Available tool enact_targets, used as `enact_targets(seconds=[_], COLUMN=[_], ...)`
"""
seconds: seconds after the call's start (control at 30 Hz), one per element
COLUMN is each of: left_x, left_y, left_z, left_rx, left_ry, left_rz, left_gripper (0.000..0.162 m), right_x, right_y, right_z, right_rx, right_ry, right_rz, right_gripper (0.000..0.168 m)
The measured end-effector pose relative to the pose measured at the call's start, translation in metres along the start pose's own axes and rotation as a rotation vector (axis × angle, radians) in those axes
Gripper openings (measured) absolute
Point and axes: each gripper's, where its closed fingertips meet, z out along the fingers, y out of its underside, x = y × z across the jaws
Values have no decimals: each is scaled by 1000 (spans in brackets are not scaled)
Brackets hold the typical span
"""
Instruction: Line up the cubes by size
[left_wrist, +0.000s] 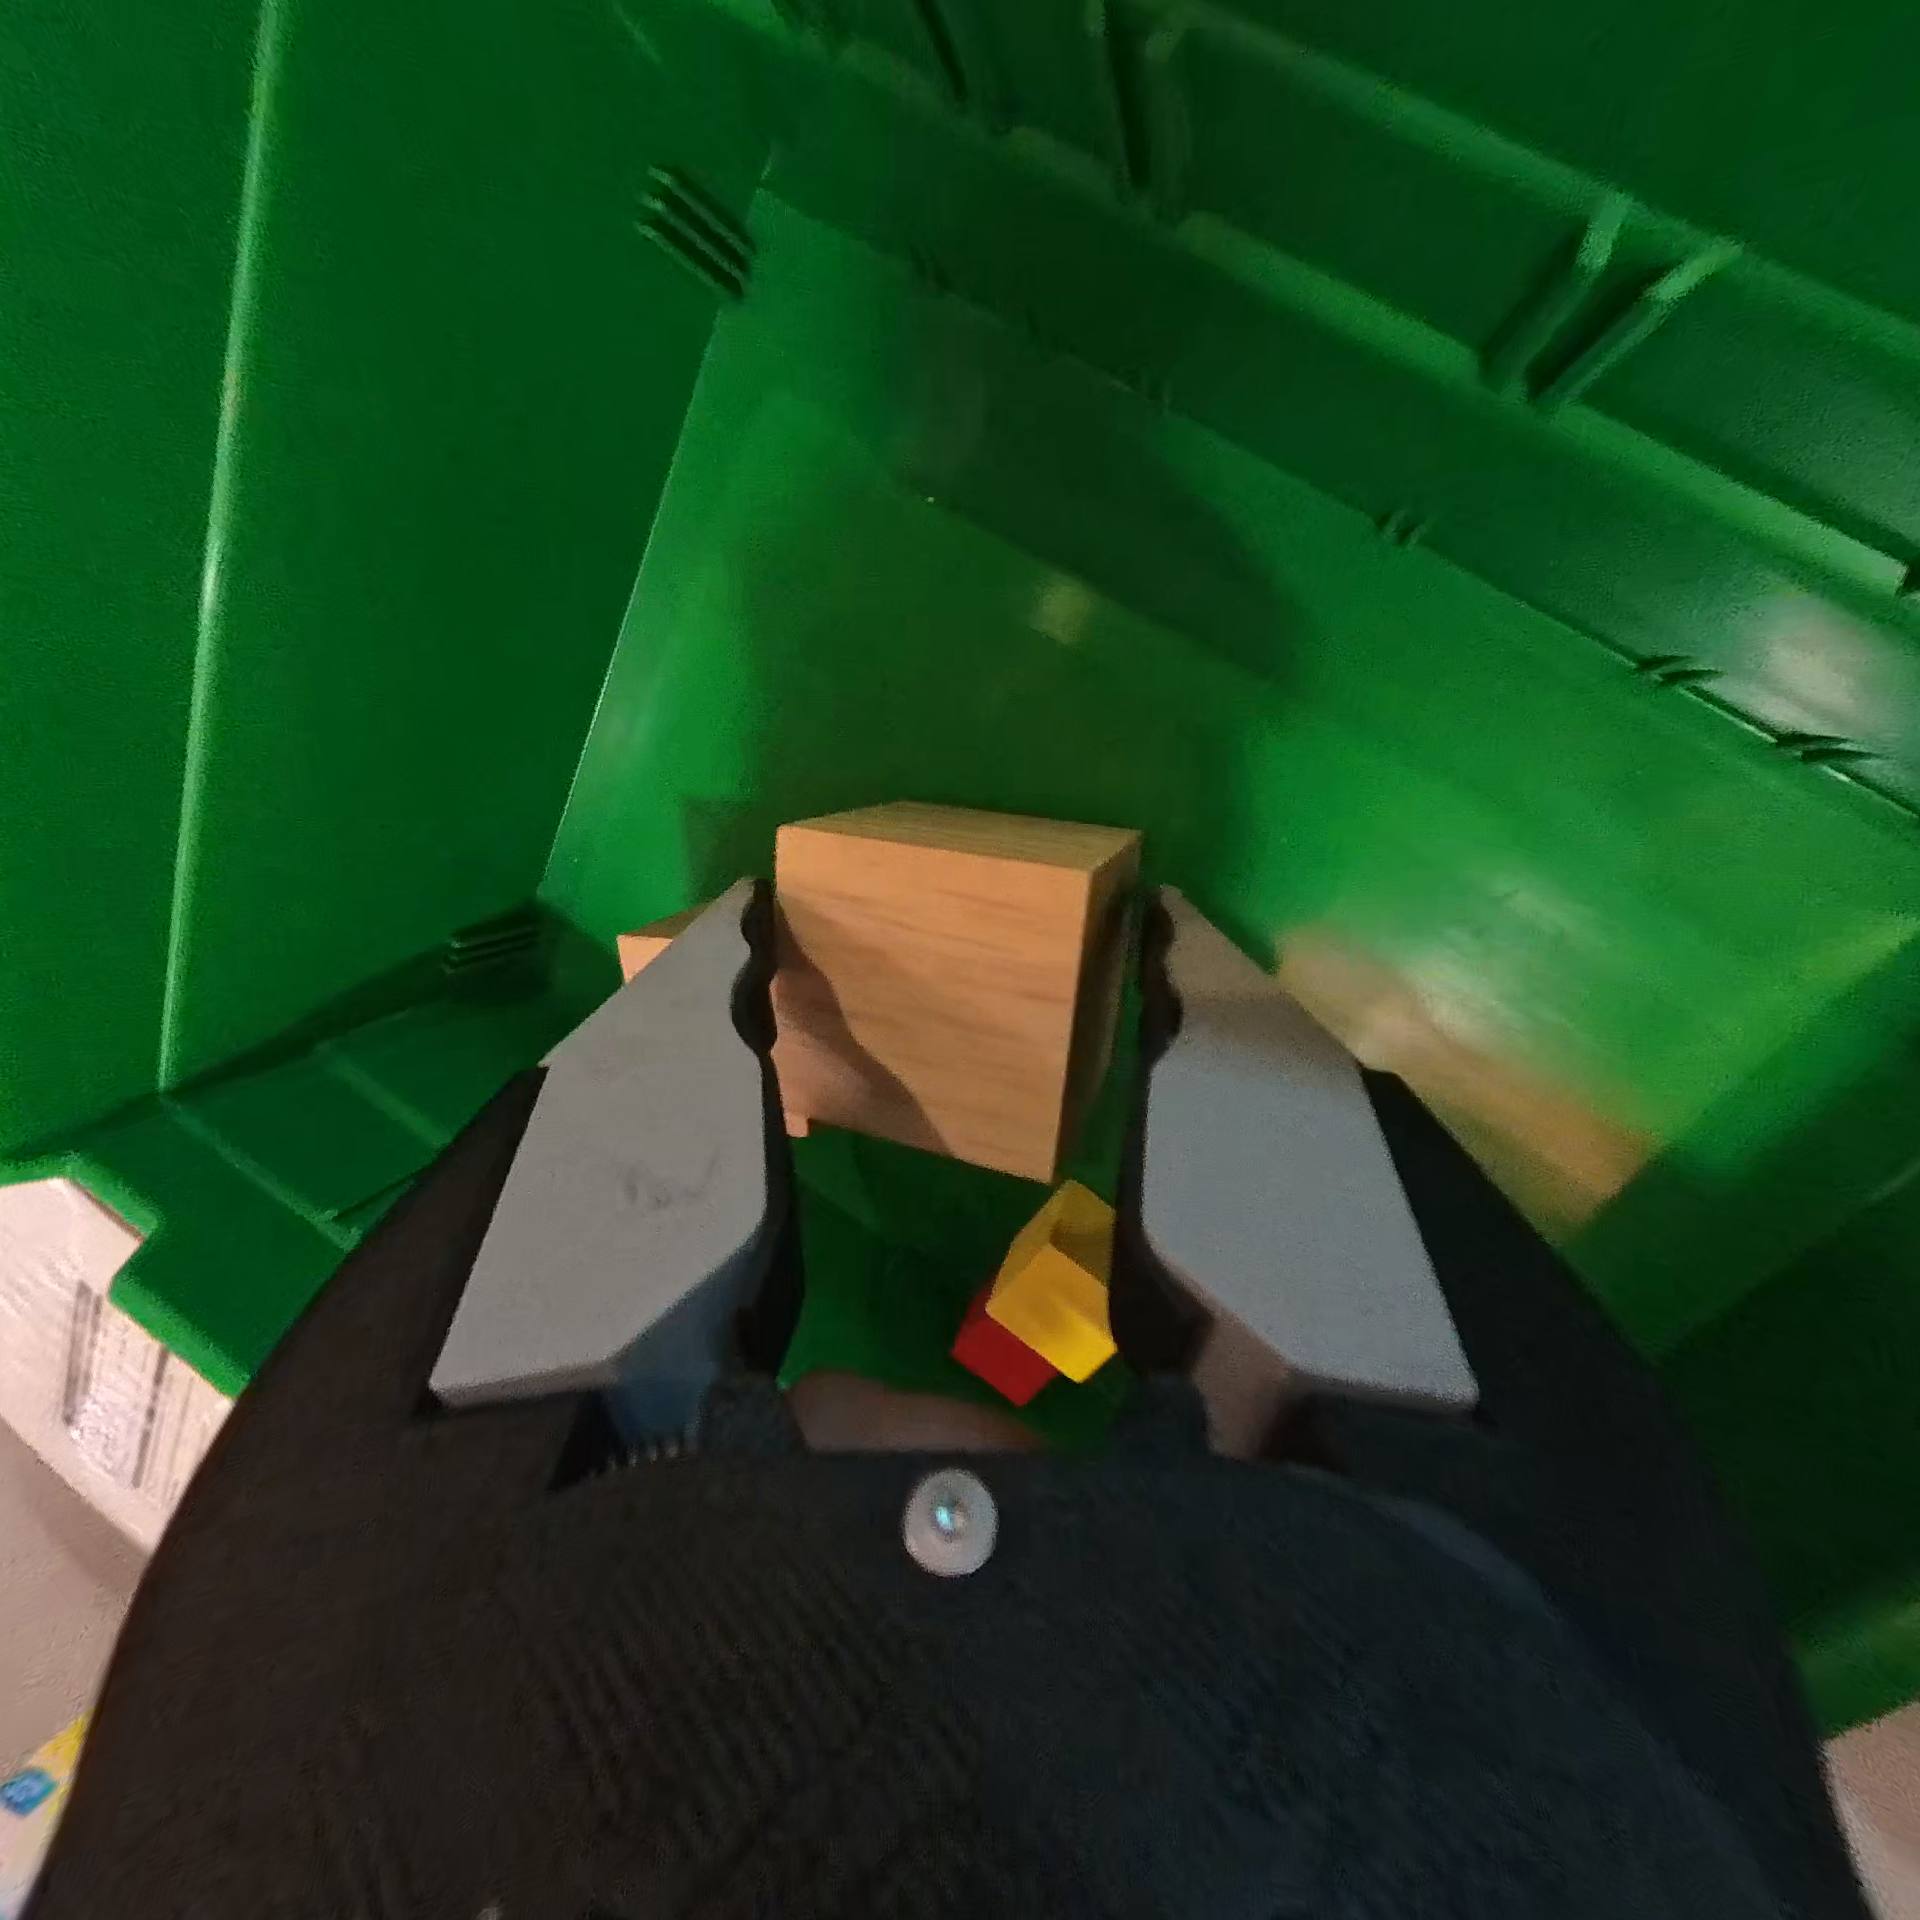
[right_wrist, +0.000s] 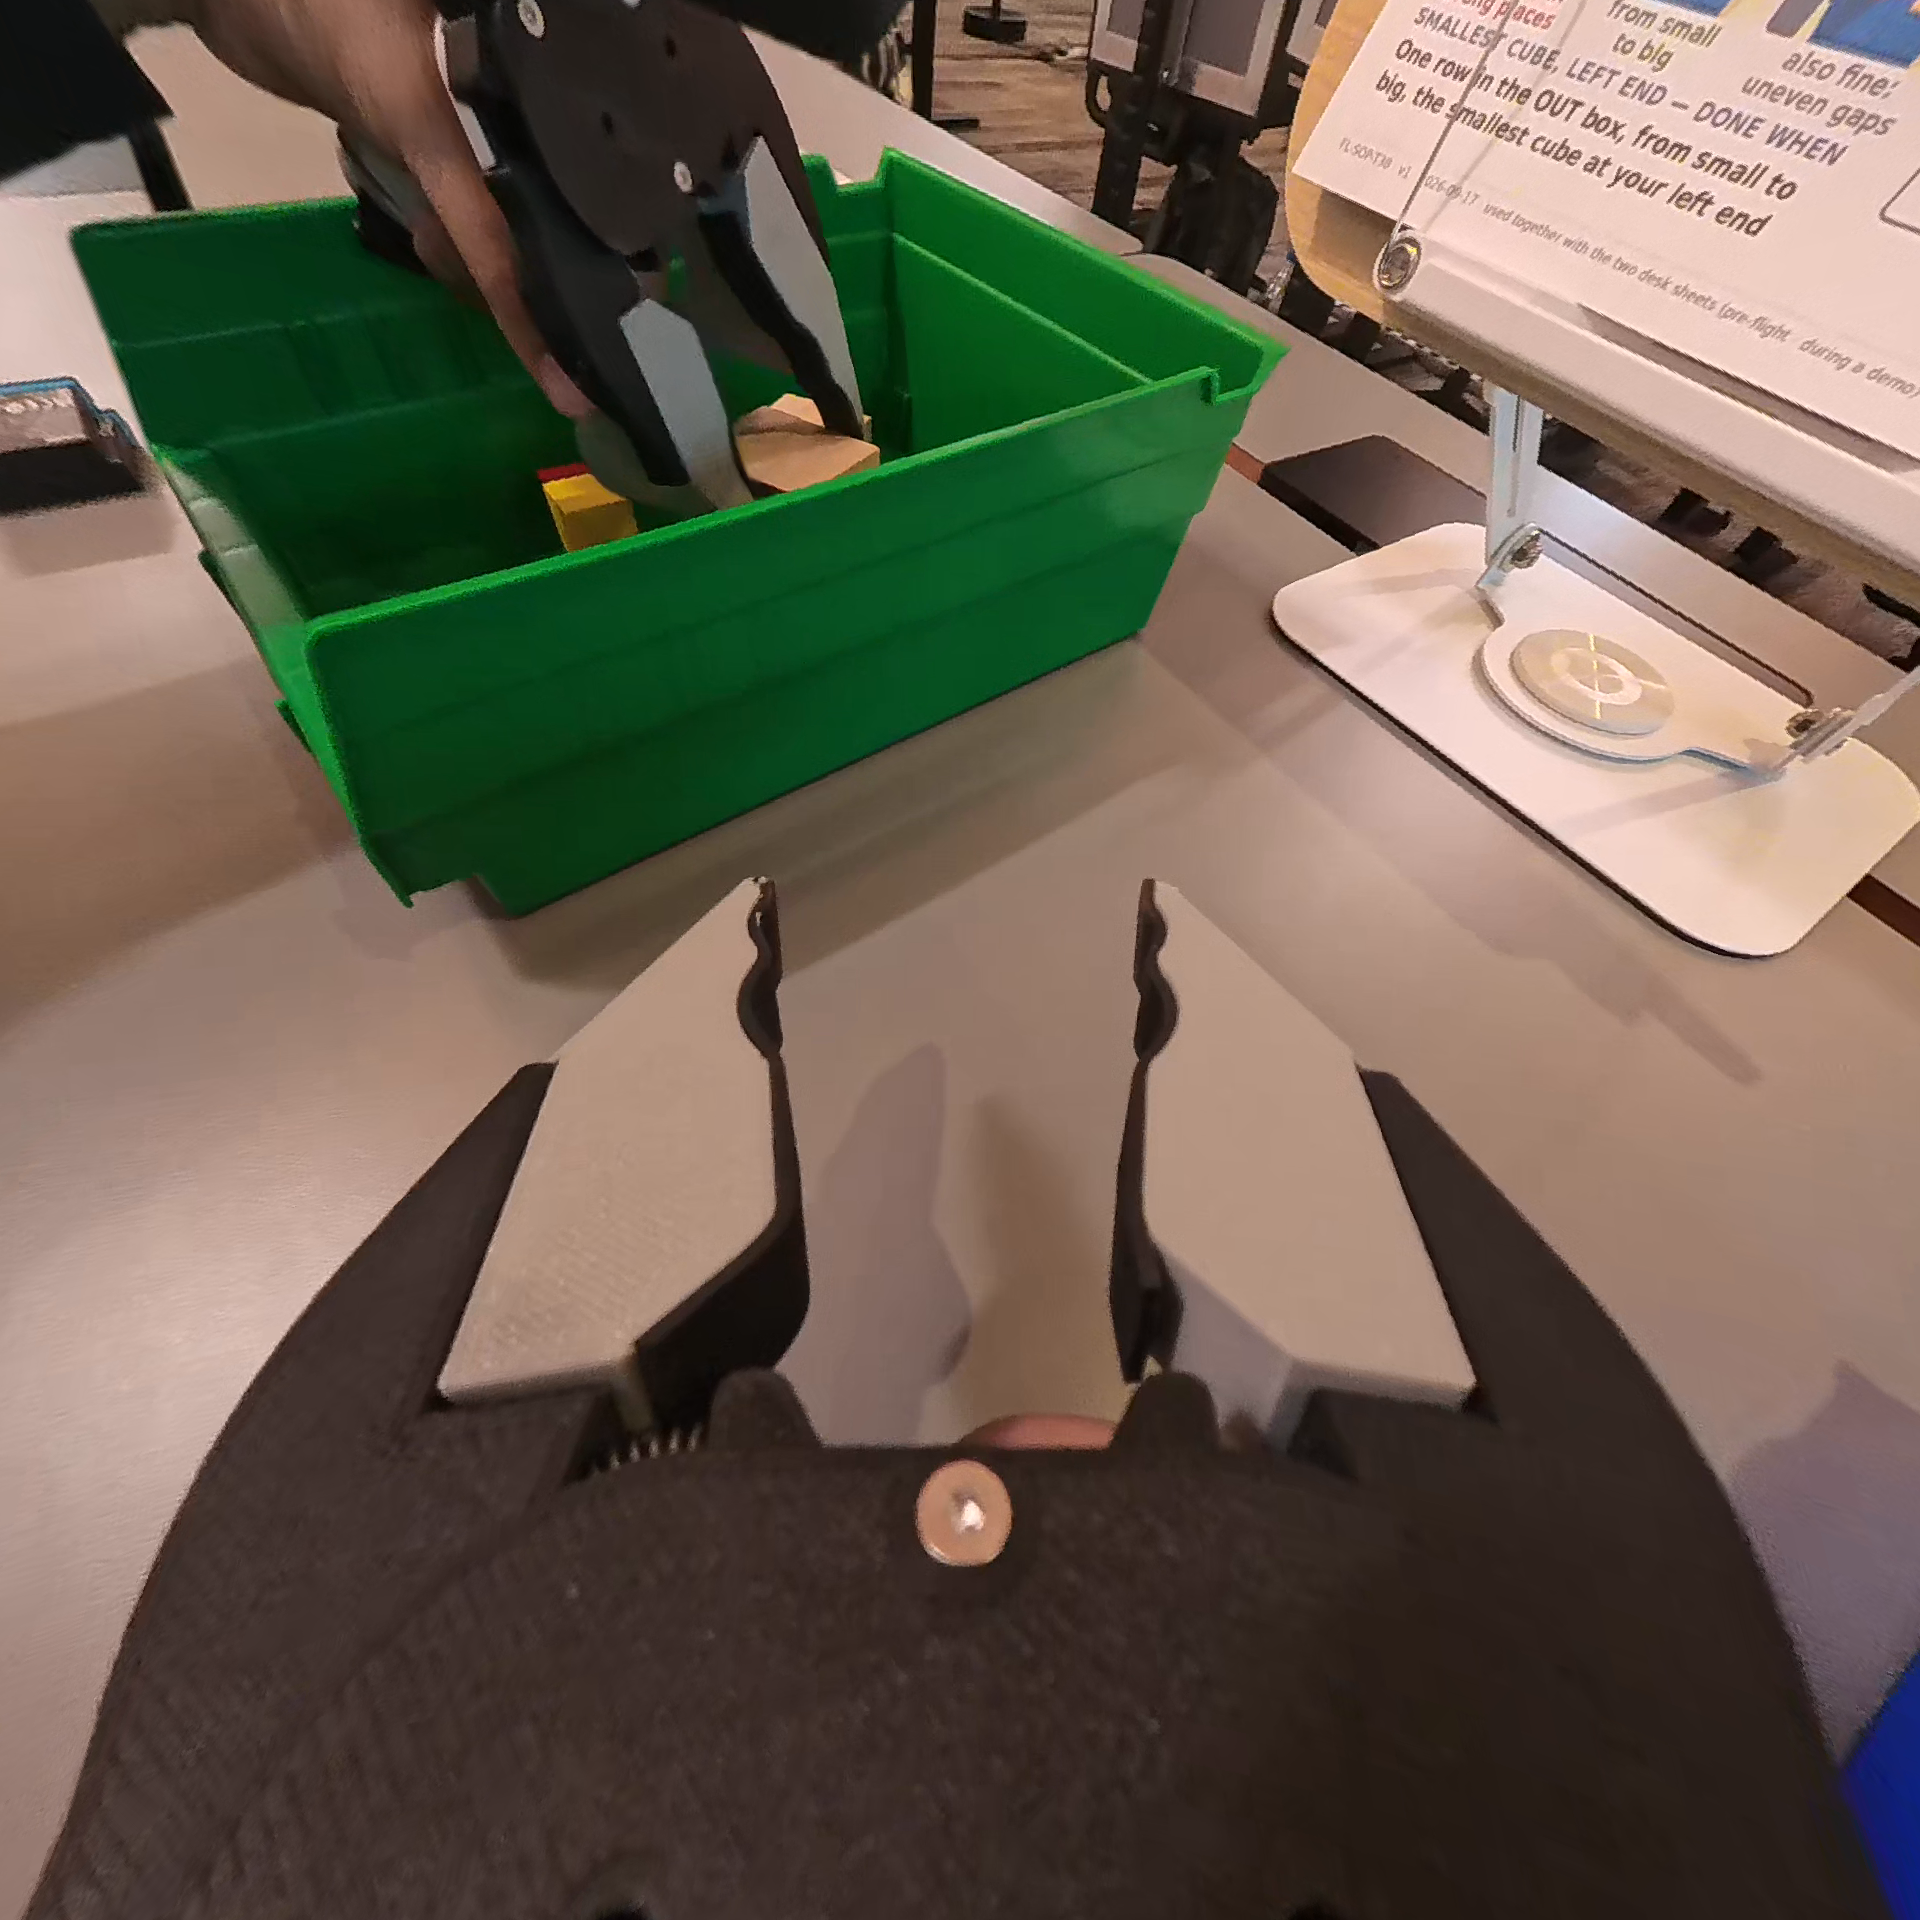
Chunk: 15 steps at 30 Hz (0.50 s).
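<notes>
The large wooden cube (left_wrist: 940, 987) sits between the left gripper (left_wrist: 951, 935)'s fingertips inside the green bin (right_wrist: 790, 665), seemingly clamped and lifted — likely for carrying out. A yellow cube (left_wrist: 1055, 1299) and red cube (left_wrist: 997, 1356) lie below it. The right gripper (right_wrist: 954, 914) hangs spread and empty over the table (right_wrist: 1143, 831) — apparently waiting.

The green bin (right_wrist: 727, 665) has tall walls all around, so the only way in is from the top. Inside, the left tool (right_wrist: 790, 457) and a hand (right_wrist: 447, 187) fill much of the room near the wooden cube (left_wrist: 935, 987). The yellow cube (right_wrist: 587, 514) sits close by. The right tool (right_wrist: 954, 894) has open table (right_wrist: 1299, 1039) ahead. The white stand (right_wrist: 1621, 727) blocks the right side.
</notes>
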Motion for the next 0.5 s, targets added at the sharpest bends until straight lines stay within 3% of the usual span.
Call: enact_targets(seconds=[0.03, 0.2, 0.27, 0.5], left_x=[1, 10, 13, 15], left_y=[2, -5, -5, 13], left_z=[0, -11, -11, -1], left_rx=[-7, 55, 49, -72], left_ry=[7, 174, 234, 252], left_rz=[25, 1, 22, 195], left_gripper=[73, 58, 60, 62], right_x=[-1, -6, -8, -14], right_y=[0, 3, 4, 5], right_z=[0, 2, 3, 5], right_rx=[0, -14, -18, -26], right_ry=[-5, -21, -28, -58], right_rz=[1, -23, -37, -31], right_gripper=[66, 66, 66, 66])
